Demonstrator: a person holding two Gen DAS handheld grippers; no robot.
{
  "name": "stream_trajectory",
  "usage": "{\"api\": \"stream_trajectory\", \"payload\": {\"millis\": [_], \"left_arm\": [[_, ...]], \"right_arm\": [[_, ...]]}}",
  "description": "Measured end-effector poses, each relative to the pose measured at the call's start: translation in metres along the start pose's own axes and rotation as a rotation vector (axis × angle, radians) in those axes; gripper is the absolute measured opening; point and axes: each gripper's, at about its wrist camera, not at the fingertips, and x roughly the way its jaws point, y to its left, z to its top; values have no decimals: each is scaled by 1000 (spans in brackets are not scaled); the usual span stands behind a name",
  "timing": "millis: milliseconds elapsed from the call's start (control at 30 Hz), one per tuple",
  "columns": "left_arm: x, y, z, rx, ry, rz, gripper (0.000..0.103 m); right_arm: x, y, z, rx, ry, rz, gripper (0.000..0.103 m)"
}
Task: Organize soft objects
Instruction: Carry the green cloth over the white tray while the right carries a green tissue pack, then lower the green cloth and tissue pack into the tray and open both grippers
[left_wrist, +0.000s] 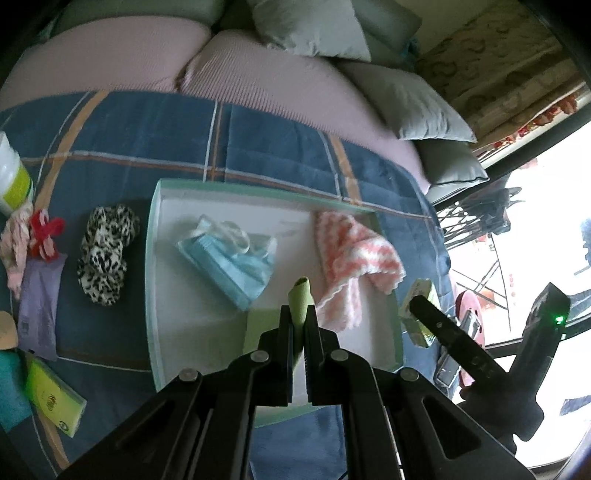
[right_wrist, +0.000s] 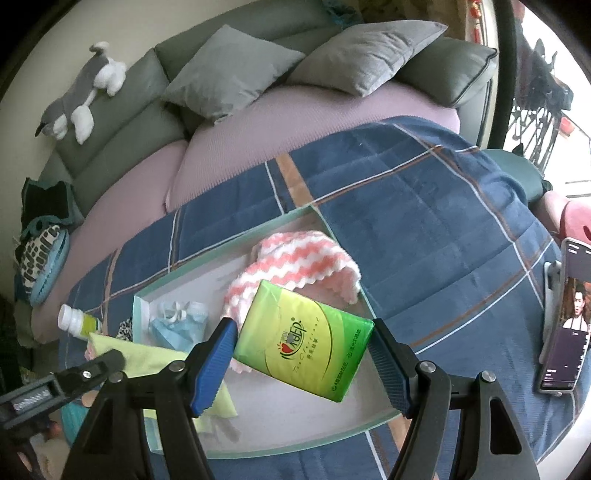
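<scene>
Your left gripper is clamped shut on a yellow-green cloth; a rolled fold of it stands up between the jaws, and the rest drapes over the tray's near-left corner. Your right gripper stands wide, its blue pads pressed against the two short ends of one green tissue pack. The pack's long axis runs jaw to jaw, its printed face up, held above the tray. Inside the tray you have one blue face mask at left and one pink-and-white zigzag cloth at right. Outside it, on the blue plaid blanket, lie one leopard-print scrunchie and a second green tissue pack.
</scene>
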Motion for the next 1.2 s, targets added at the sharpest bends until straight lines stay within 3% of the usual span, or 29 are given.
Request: {"api": "stream_trajectory", "payload": {"millis": [400, 700, 1200], "left_arm": [[38, 33, -14, -62, 77, 82, 4], [53, 45, -20, -79, 102, 136, 4], [59, 45, -25, -66, 101, 188, 5]], "right_arm": [[52, 13, -16, -66, 155, -80, 75], [73, 25, -24, -135, 219, -123, 75], [77, 20, -21, -111, 230, -122, 75]]}}
